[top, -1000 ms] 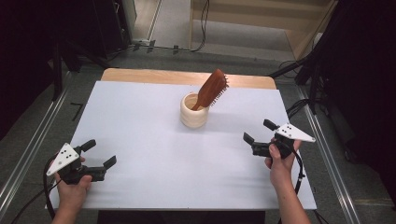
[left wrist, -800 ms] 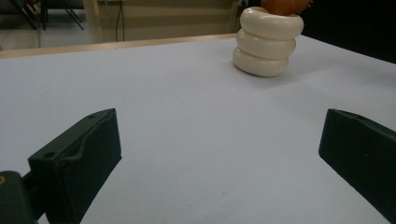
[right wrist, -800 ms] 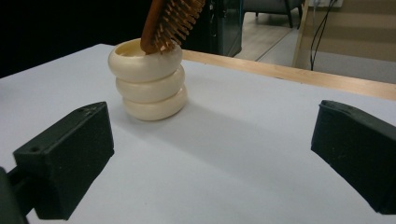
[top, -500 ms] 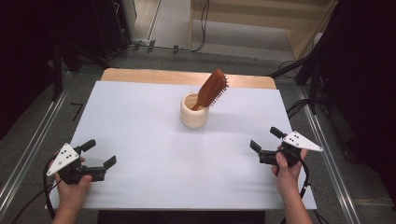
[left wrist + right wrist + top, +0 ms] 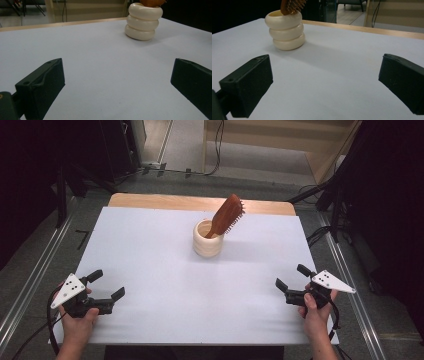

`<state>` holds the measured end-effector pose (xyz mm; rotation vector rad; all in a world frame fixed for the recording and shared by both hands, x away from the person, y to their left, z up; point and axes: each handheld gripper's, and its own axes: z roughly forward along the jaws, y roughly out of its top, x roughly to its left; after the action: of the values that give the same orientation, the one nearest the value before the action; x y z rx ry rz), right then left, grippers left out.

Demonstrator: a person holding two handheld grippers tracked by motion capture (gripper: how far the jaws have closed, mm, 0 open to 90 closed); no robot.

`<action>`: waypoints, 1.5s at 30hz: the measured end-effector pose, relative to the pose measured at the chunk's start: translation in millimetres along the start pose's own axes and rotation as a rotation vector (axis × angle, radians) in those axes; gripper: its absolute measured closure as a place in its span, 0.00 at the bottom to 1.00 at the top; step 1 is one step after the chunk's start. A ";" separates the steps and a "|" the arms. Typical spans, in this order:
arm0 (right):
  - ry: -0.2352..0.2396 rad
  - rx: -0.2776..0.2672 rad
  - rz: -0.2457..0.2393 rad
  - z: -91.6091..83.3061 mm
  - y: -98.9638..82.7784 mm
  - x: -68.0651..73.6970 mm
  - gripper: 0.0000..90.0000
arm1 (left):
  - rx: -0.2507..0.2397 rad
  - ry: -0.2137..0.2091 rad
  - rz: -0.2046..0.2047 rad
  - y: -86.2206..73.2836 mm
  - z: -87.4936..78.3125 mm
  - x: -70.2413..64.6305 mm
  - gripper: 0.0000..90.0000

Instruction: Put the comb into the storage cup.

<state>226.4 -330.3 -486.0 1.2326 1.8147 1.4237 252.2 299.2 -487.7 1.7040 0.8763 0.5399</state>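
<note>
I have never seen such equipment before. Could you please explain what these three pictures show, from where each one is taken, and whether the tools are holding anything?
A person stands at a white-covered table and holds a hand tool in each hand: the left gripper and the right gripper, each with two black jaws. The high view looks down from above the person. The other two pictures come from small cameras riding on each gripper, looking out between its own jaws. On the table stands a cream ribbed cup made of three stacked rings, and a brown wooden hairbrush leans inside it, bristles up. Both grippers are open and hold nothing.
</note>
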 end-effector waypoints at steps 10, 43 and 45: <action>0.004 -0.009 0.003 -11.4 -11.1 -3.4 0.00 | -0.001 0.000 0.001 0.0 -0.2 -0.1 0.00; -0.068 -0.002 0.010 -58.2 -43.2 -28.3 0.00 | -0.003 0.005 -0.002 -0.1 0.2 0.7 0.00; -0.071 -0.001 0.011 -59.5 -44.0 -29.5 0.00 | -0.003 0.008 -0.004 -0.2 0.1 0.7 0.00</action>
<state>175.7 -385.6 -512.7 1.2786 1.7622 1.3693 252.7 299.7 -488.1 1.6984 0.8842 0.5454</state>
